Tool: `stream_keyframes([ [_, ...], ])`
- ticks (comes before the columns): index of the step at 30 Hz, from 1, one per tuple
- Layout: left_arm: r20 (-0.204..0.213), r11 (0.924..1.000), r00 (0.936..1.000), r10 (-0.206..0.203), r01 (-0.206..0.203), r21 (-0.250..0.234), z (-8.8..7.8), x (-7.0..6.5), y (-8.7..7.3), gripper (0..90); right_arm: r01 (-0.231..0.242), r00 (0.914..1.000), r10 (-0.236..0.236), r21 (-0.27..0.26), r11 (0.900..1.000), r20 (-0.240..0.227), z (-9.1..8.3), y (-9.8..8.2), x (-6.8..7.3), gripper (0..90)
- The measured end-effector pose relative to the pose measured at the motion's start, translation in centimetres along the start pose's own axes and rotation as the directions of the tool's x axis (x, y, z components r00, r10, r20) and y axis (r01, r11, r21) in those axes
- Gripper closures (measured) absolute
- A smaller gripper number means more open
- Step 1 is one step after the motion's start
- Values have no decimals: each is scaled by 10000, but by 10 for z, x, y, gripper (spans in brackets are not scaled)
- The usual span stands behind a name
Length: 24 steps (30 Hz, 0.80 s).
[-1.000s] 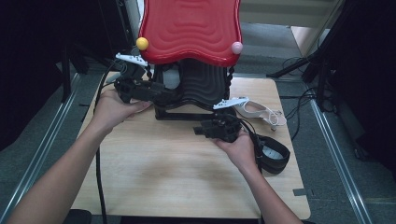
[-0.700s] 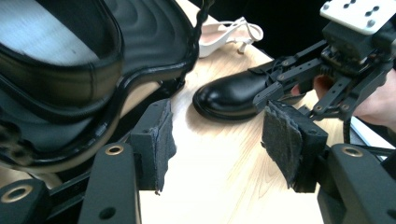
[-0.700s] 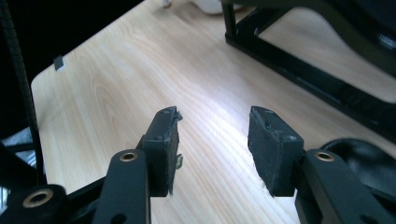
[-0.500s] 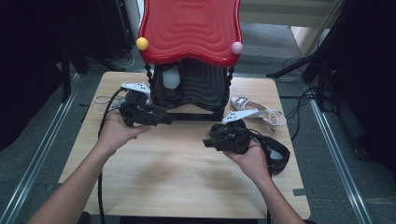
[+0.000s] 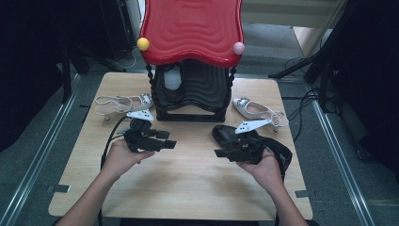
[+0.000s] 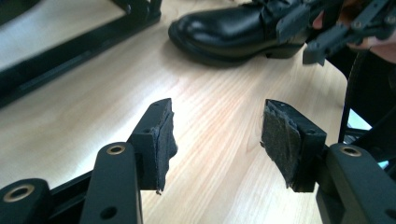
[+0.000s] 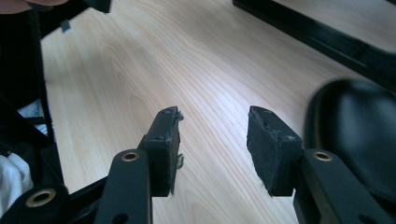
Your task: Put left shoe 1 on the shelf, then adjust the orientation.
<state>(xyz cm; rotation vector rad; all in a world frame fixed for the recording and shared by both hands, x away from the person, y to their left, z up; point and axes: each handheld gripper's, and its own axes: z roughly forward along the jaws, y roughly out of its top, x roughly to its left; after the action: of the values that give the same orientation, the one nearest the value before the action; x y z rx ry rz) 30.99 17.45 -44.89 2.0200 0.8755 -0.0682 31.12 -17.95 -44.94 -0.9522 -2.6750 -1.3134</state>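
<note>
My left gripper [image 5: 167, 140] hovers low over the wooden table [image 5: 188, 188] in front of the rack, pointing right. In the left gripper view its jaws [image 6: 215, 121] stand open with only bare wood between them. My right gripper [image 5: 221, 149] points left beside a black boot [image 5: 226, 134] that lies on the table under that hand. Its jaws [image 7: 212, 123] are open and hold nothing, and the boot's toe [image 7: 359, 126] sits just to their right. The left gripper view looks across at the boot [image 6: 229, 30] and the right gripper [image 6: 327, 32].
A black shoe rack [image 5: 190, 94] with a wavy red top [image 5: 190, 28] stands at the back middle. A white heeled sandal [image 5: 120, 103] lies to its left and a white flat shoe [image 5: 256, 109] to its right. Metal rails run along both table sides.
Both hands have drawn back from the rack toward the near side. The left gripper has sunk from shelf height to just above the table, and the right has shifted right beside the boot.
</note>
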Motion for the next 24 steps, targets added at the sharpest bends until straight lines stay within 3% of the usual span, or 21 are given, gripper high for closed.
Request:
stream_keyframes([
  [3, 26, 9999, 10000, -74, 74, 120, 4, -1, -6, 443, -117, 9998, 117, -7, 9999, 143, -7, -6, -3, 550],
  [6, 27, 9995, 9999, 117, -118, 301, 8, -3, -9, 444, -224, 9993, 224, 0, 9997, 302, -13, -12, -8, 554],
  [20, 300, 9994, 9995, 14, -24, 338, 17, 1, -6, 442, -802, 9936, 809, -122, 9967, 783, -41, -25, -20, 563],
  [24, 246, 9992, 9995, 201, -209, 332, 19, -1, -2, 442, -983, 9907, 994, -164, 9950, 930, -51, -31, -23, 563],
])
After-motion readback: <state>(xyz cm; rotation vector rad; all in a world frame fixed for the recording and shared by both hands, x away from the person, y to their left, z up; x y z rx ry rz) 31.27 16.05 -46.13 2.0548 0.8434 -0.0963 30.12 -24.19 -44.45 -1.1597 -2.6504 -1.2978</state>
